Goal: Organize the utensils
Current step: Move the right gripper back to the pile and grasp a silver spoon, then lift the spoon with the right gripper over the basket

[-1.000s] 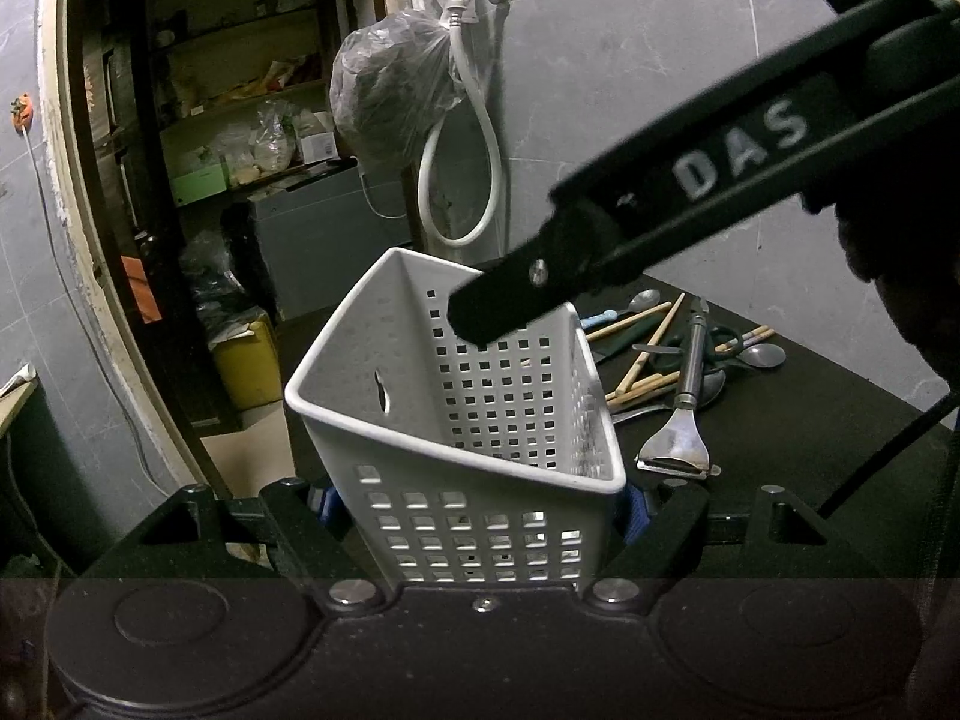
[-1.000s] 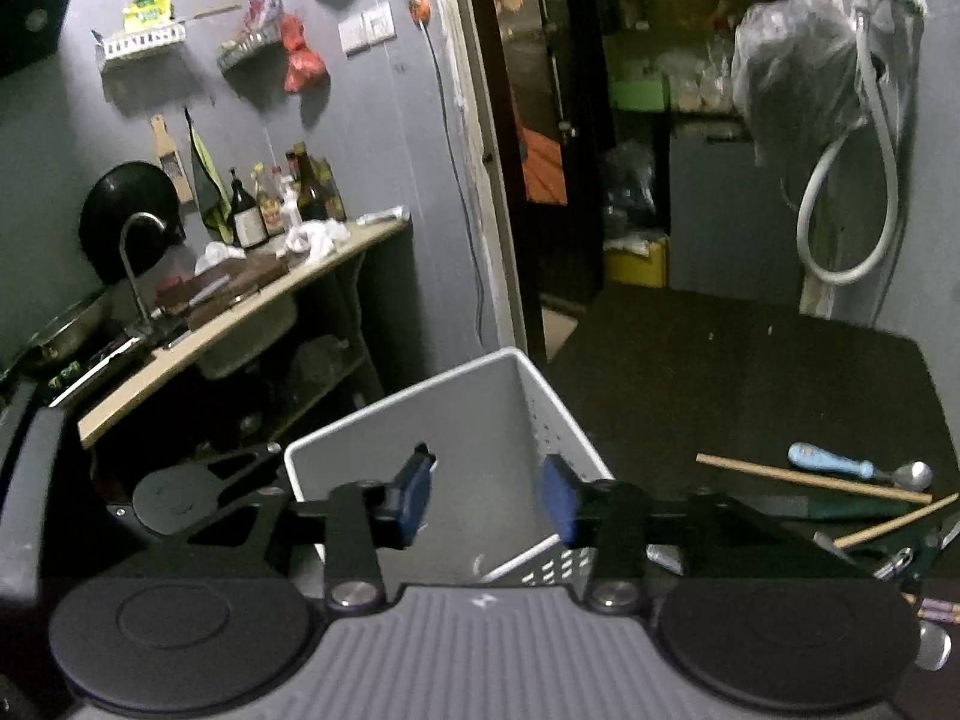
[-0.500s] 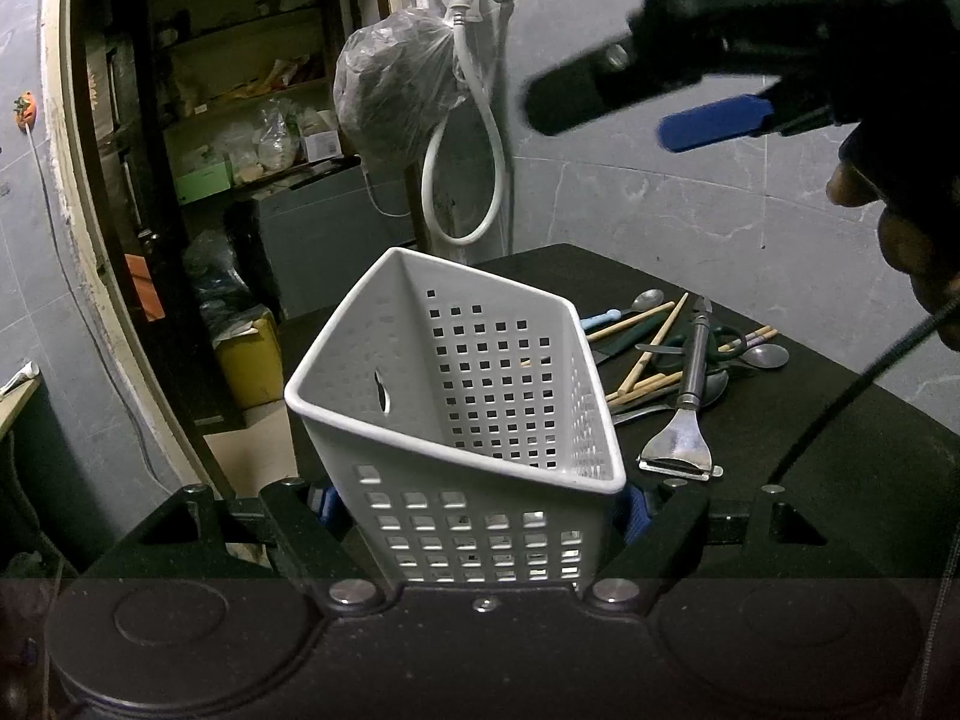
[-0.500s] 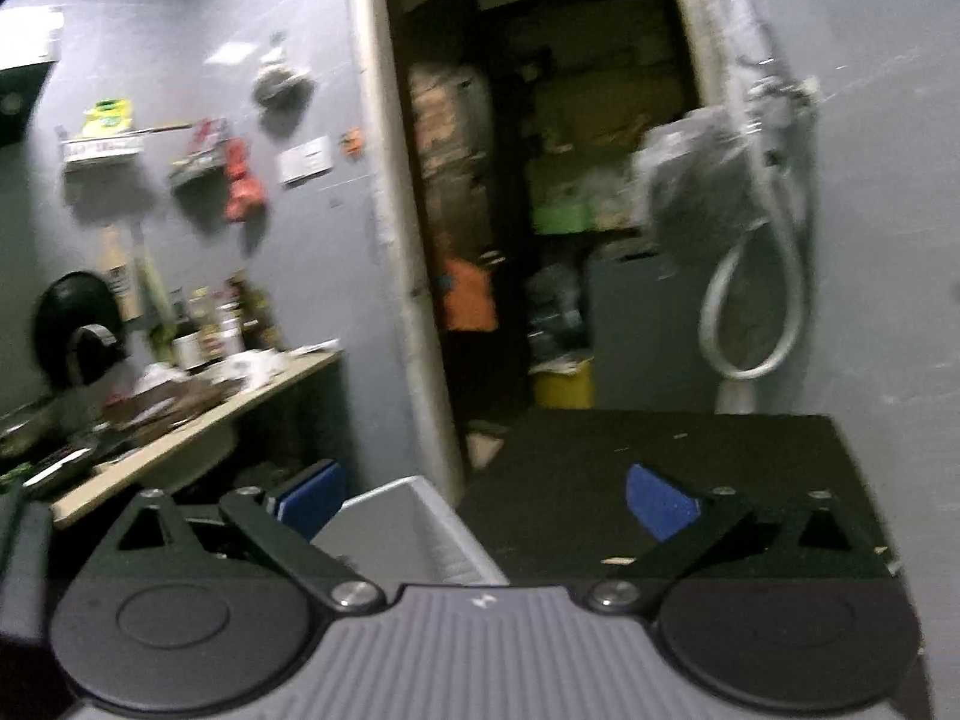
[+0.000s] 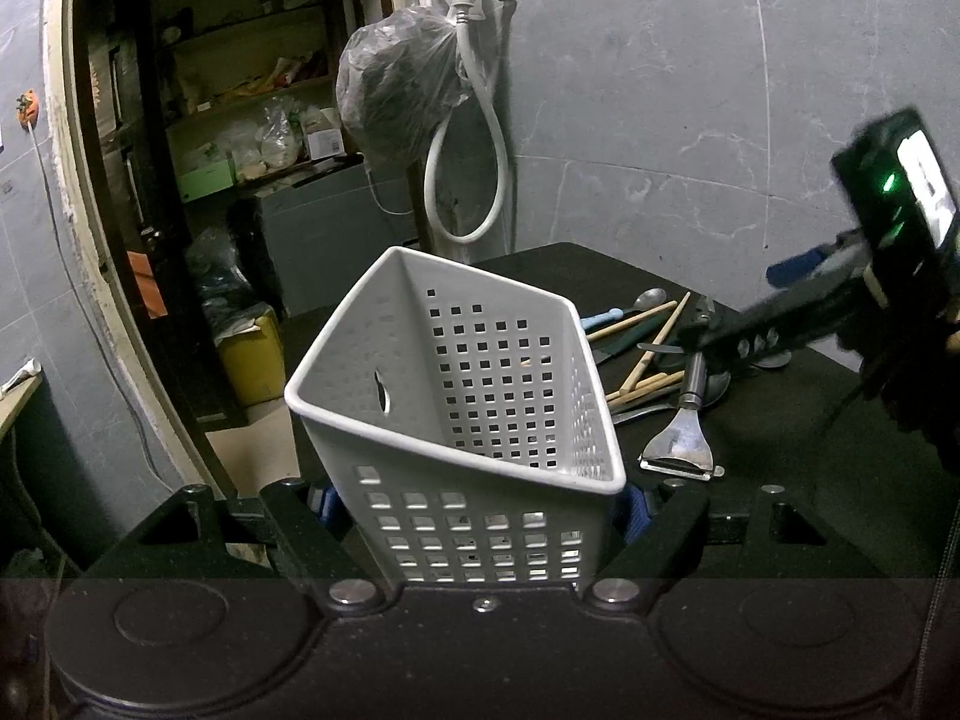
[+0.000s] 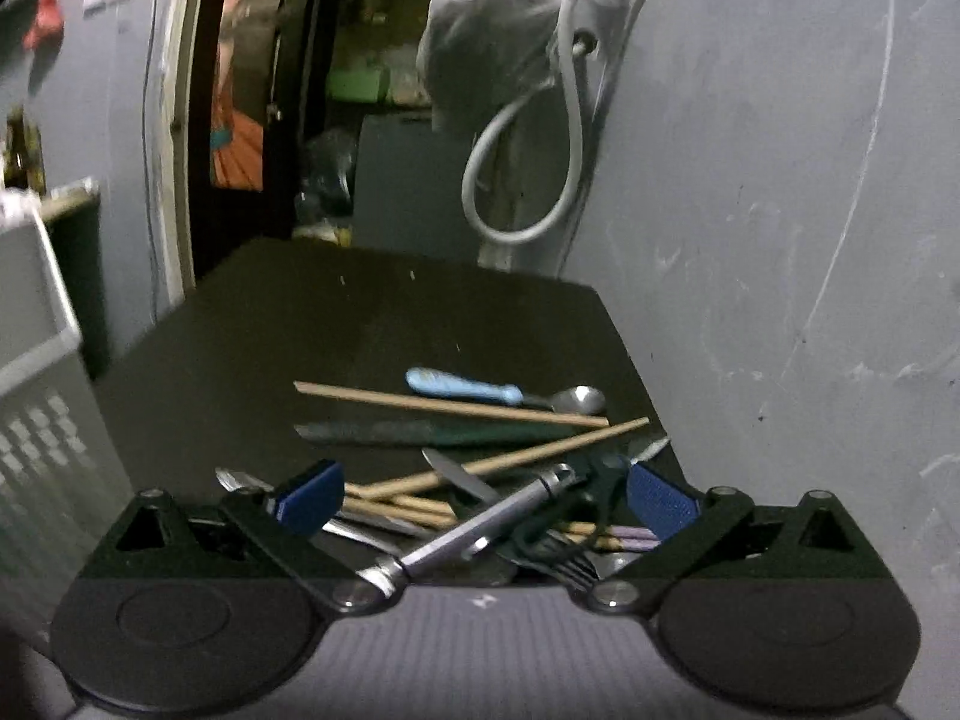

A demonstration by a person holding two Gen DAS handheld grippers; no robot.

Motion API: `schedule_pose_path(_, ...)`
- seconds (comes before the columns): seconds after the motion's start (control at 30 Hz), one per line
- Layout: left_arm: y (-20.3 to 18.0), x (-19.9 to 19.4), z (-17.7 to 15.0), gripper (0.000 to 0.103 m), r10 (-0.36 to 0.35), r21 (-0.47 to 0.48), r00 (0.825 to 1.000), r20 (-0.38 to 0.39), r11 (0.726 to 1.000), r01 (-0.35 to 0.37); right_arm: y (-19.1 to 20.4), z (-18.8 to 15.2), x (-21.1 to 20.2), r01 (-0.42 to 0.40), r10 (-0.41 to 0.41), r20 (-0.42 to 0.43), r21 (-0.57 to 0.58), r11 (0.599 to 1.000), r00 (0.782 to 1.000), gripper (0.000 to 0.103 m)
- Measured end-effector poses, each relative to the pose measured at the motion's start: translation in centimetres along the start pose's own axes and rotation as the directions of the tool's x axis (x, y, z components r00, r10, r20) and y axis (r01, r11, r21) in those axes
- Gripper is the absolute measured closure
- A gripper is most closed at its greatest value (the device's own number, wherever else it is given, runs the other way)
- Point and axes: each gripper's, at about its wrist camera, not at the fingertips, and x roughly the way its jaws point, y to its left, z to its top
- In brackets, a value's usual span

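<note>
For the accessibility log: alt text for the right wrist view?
The open right claw hovers low over a jumbled utensil pile on a black table: wooden chopsticks, blue-handled spoon, metal peeler. White basket at left edge.

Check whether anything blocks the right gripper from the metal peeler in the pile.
Nothing visible covers the metal peeler: it lies on top of the chopsticks and spoons, its handle between the open fingers of the right gripper.
</note>
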Motion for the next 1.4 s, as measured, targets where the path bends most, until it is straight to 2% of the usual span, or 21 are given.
schedule_pose_path(0.23,0.0,0.0,0.0,0.022,0.001,-0.003,1.000,-0.001,1.000,-0.001,1.3,-0.4,4.5,0.052,-0.054,-0.007,-0.166,0.985,0.999,0.000)
schedule_pose_path(0.37,-0.1,0.0,0.0,0.022,0.005,-0.007,1.000,-0.004,1.000,-0.005,3.0,-0.4,6.3,0.095,-0.100,0.001,-0.316,0.944,0.995,0.004)
schedule_pose_path(0.53,-0.1,-0.1,-0.1,0.022,0.008,-0.010,1.000,-0.005,1.000,-0.008,4.5,-1.0,7.0,0.127,-0.129,0.022,-0.405,0.906,0.991,0.008)
schedule_pose_path(0.73,-0.1,-0.1,-0.1,0.022,0.007,-0.009,1.000,-0.005,1.000,-0.007,4.9,-1.2,7.6,0.138,-0.145,0.013,-0.407,0.903,0.989,0.021)
schedule_pose_path(0.93,-0.1,-0.1,-0.1,0.022,0.007,-0.008,1.000,-0.005,1.000,-0.007,4.5,-0.8,8.4,0.112,-0.123,-0.003,-0.403,0.908,0.992,0.037)
schedule_pose_path(1.0,-0.1,-0.2,-0.1,0.022,0.007,-0.008,1.000,-0.004,1.000,-0.007,4.4,-0.7,8.7,0.096,-0.110,-0.014,-0.388,0.917,0.994,0.039)
schedule_pose_path(1.07,-0.1,-0.2,-0.1,0.022,0.007,-0.008,1.000,-0.005,1.000,-0.007,4.5,-0.6,9.1,0.086,-0.105,-0.030,-0.377,0.922,0.994,0.052)
schedule_pose_path(1.17,-0.1,-0.2,-0.1,0.022,0.007,-0.008,1.000,-0.005,1.000,-0.007,4.8,-0.6,9.4,0.078,-0.101,-0.043,-0.375,0.924,0.994,0.064)
schedule_pose_path(1.4,0.0,-0.4,-0.1,0.022,0.007,-0.006,1.000,-0.004,1.000,-0.007,5.0,-1.1,9.3,0.071,-0.093,-0.038,-0.387,0.919,0.995,0.084)
